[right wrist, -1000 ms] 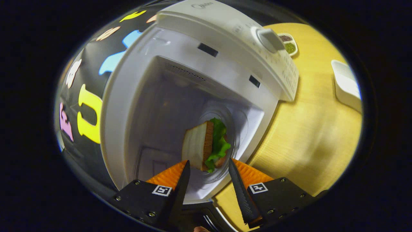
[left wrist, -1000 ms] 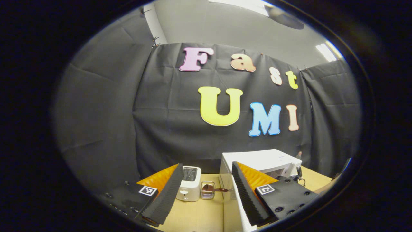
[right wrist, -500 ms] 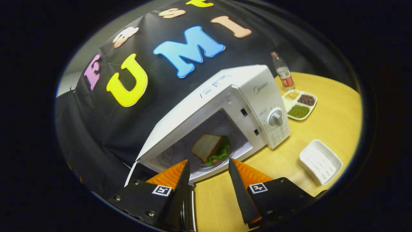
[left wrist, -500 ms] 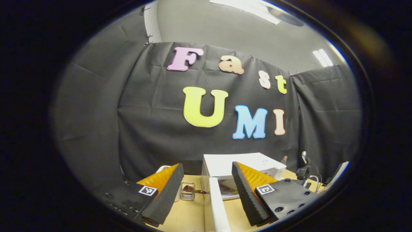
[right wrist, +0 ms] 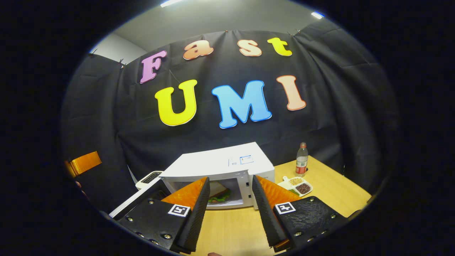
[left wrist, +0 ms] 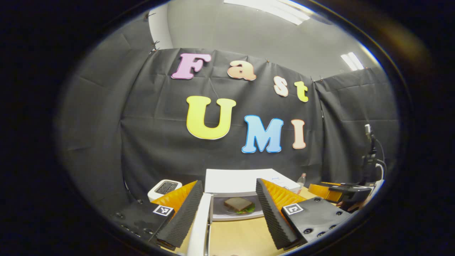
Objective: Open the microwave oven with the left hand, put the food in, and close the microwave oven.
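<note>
Left gripper (left wrist: 227,209): jaws wide, empty, raised level toward the oven, the open door (left wrist: 199,227) edge-on just beside its left finger.
Right gripper (right wrist: 227,209): jaws wide, empty, held level, apart from the oven.
Microwave oven (right wrist: 220,167): open on the table (right wrist: 320,192).
Sandwich (left wrist: 239,204): inside, on the turntable.
Step in hand: closing, by my judgement. Next move calls for the left gripper pushing the door shut.
</note>
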`<state>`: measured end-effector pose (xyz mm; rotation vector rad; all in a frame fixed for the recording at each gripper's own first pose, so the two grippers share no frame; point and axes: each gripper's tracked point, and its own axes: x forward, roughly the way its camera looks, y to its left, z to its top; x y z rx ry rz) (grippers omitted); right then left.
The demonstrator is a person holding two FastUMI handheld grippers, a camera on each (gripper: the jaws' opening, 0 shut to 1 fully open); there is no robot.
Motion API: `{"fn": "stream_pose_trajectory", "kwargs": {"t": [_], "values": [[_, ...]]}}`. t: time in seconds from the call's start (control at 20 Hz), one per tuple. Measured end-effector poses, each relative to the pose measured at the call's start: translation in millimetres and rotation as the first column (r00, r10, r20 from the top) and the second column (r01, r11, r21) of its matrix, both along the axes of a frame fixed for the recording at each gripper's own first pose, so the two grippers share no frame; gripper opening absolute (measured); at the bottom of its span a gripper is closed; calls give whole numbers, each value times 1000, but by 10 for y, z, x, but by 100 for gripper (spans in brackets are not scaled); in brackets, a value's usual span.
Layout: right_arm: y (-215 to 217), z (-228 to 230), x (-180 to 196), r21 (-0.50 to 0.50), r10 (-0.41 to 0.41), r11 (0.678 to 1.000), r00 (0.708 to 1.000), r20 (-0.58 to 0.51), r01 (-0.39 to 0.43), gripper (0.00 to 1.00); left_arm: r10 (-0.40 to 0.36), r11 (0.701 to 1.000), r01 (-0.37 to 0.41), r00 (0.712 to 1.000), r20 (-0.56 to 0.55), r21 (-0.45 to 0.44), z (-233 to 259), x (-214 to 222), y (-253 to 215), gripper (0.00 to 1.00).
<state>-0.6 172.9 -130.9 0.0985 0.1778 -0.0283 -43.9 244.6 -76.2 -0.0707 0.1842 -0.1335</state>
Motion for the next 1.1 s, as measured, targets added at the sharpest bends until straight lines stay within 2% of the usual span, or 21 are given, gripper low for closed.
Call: {"fn": "stream_pose_trajectory", "kwargs": {"t": [0.15, 0.25, 0.35, 0.5, 0.85, 0.95, 1.1], "values": [[-196, 290, -118, -42, 7, 999, 999, 39, -5, 72, -3, 1000, 3, 1000, -1, 8, -7, -41, -284, 95], [-288, 427, -142, -52, 23, 998, 997, 72, -19, 75, 1, 1000, -1, 1000, -5, 10, 2, -81, -443, 97], [-487, 516, -157, -84, 15, 996, 995, 95, -7, 99, 9, 1000, -9, 1000, -10, 16, -1, -130, -573, 96], [-603, 607, -224, -100, 23, 995, 994, 110, -12, 100, 20, 999, -20, 1000, -4, 31, 59, -227, -719, 96], [-579, 647, -288, -117, 120, 987, 986, 116, -106, 100, 121, 990, -120, 993, -6, 70, 80, -537, -539, 96], [-591, 691, -253, -124, 111, 988, 985, 130, -95, 100, 143, 988, -142, 990, -19, 61, 30, -596, -411, 96], [-556, 809, -162, -122, 78, 991, 986, 145, -60, 100, 138, 989, -135, 989, -49, 62, -86, -677, -182, 96]]}}
